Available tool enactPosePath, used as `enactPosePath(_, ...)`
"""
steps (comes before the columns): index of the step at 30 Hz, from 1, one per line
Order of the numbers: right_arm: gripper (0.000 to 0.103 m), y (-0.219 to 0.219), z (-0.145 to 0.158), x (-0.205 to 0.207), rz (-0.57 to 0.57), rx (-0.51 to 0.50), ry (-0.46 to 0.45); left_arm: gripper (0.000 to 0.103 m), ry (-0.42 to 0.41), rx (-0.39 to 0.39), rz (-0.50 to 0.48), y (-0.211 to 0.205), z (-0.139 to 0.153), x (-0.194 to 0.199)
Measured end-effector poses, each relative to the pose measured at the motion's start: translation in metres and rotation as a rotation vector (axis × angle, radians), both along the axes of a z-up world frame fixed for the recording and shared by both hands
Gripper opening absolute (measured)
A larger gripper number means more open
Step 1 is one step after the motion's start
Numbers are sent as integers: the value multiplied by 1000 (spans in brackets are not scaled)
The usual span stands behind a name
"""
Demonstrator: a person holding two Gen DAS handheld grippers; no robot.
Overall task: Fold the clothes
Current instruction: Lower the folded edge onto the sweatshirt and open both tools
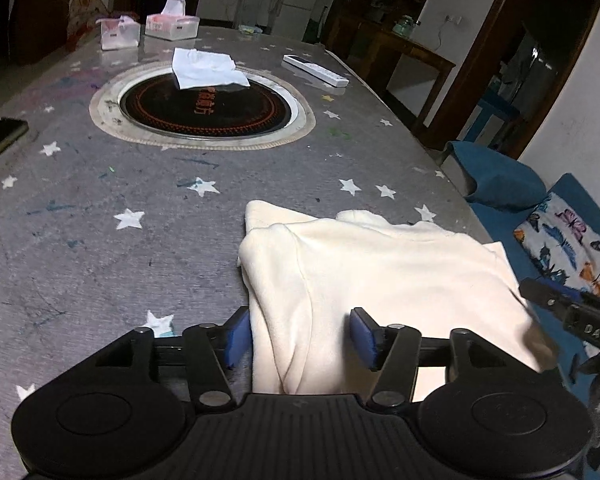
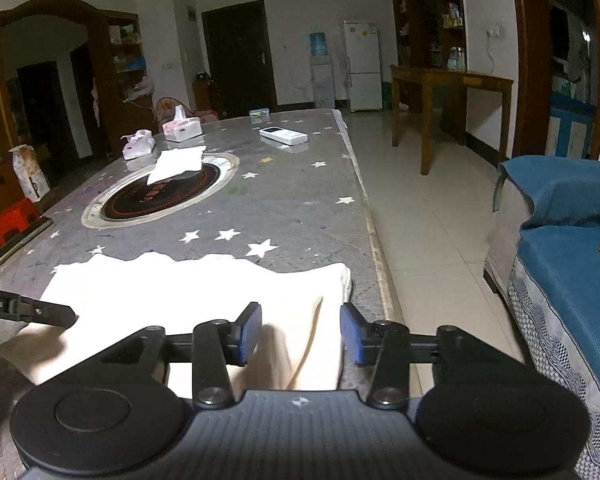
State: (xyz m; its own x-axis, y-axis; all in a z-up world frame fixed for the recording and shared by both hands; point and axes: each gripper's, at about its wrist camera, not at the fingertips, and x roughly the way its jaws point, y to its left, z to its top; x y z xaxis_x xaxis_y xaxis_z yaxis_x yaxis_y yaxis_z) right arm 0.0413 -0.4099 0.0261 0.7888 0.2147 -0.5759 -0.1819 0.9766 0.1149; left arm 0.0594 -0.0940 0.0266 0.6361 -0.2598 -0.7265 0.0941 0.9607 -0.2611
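A cream garment (image 1: 380, 280) lies partly folded on the grey star-patterned tablecloth (image 1: 100, 200), close to the table's right edge. My left gripper (image 1: 300, 336) is open, its blue pads (image 1: 238, 336) standing either side of the garment's near left part without pinching it. My right gripper (image 2: 300, 334) is open too, over the same garment's (image 2: 188, 288) near right corner. Each gripper shows at the edge of the other's view: the right gripper (image 1: 572, 312) and the left gripper (image 2: 28, 308). A smaller white folded cloth (image 1: 204, 68) rests on the round black hotplate (image 1: 204, 112).
At the far end stand a tissue box (image 1: 172, 24) and a pink-white bag (image 1: 118, 32), with a white power strip (image 1: 314, 70) to the right. A dark flat device (image 1: 0, 136) lies at the left edge. A blue sofa (image 2: 572, 260) and tiled floor (image 2: 432, 220) are to the right.
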Motion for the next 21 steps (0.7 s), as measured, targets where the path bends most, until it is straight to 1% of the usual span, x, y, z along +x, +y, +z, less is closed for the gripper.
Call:
enactPosePath(1, 54, 1, 0, -2, 4, 1, -3, 63, -5, 12, -1, -1, 0, -1)
enactPosePath(3, 54, 3, 0, -5, 19, -1, -2, 65, -13, 35, -3, -3, 0, -3)
enactPosePath(6, 60, 6, -4, -8, 26, -3, 9, 69, -25, 74, -2, -5, -1, -5)
enactPosePath(8, 62, 8, -6, -10, 30, -5, 13, 71, -28, 81, -1, -5, -2, -7)
enactPosePath(12, 76, 12, -7, -16, 31, -6, 9, 76, -37, 92, 2, -4, -1, -14)
enactPosePath(13, 80, 13, -7, -18, 31, -5, 7, 79, -42, 96, 1, -5, -1, -16)
enactPosePath(15, 83, 15, -7, -21, 30, -5, 3, 83, -50, 105, -1, -6, 0, -21)
enactPosePath(21, 89, 18, -7, -29, 30, 9, 4, 89, -75, 125, -9, -9, 2, -34)
